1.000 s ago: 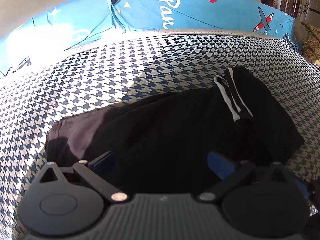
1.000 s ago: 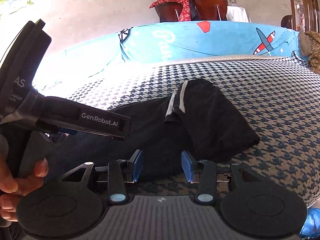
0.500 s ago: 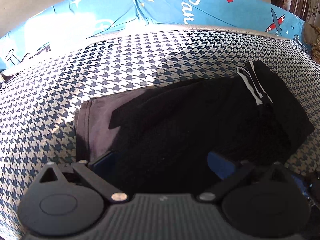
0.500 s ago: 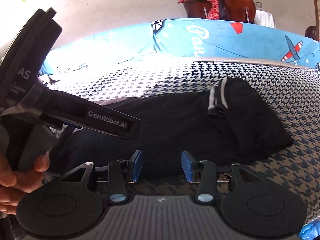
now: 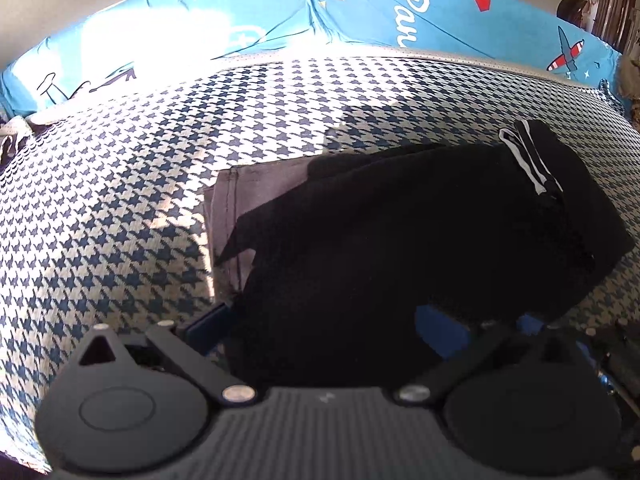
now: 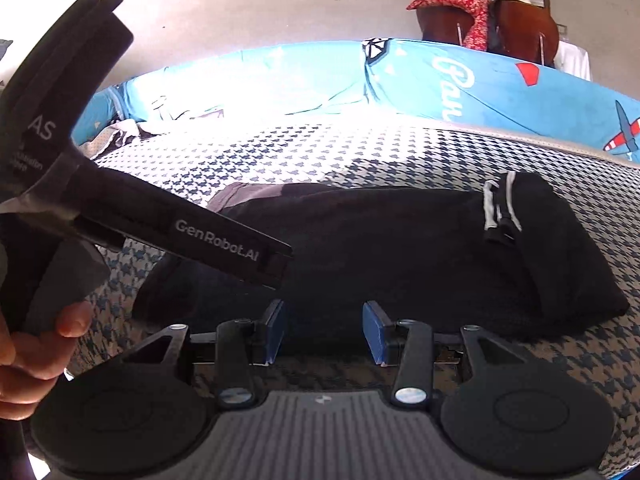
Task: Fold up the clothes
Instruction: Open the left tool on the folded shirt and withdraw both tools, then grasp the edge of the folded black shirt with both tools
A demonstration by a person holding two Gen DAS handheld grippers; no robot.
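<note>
Bed (image 5: 120, 200): houndstooth cover in navy and cream fills both views, part in bright sun, part in shade.
Blanket (image 5: 240, 20): blue printed cloth with planes and lettering, banked along the far edge of the bed from 10 to 2 o'clock.
Garment (image 5: 400, 240): black clothing lying flat on the bed, stretched from 9 towards 3 o'clock in the left wrist view – its near edge hangs over the left tongs.
Hem (image 5: 228, 208): sunlit end of the garment at 9 o'clock, looking grey-brown, stitched seam showing.
Striped band (image 5: 528, 160): white stripes on a folded-over part at 2 o'clock; in the right wrist view the band (image 6: 496, 208) sits at 2 o'clock too.
Left tongs (image 5: 328, 332): spread wide, blue pads either side of the black cloth, not clenched on it.
Right tongs (image 6: 323, 330): parted – blue pads apart just short of the garment's near edge, nothing between them.
Hand (image 6: 36, 360): fingers at 8 o'clock in the right wrist view, wrapped round the handle of the left tongs, which is marked GenRobot.AI.
</note>
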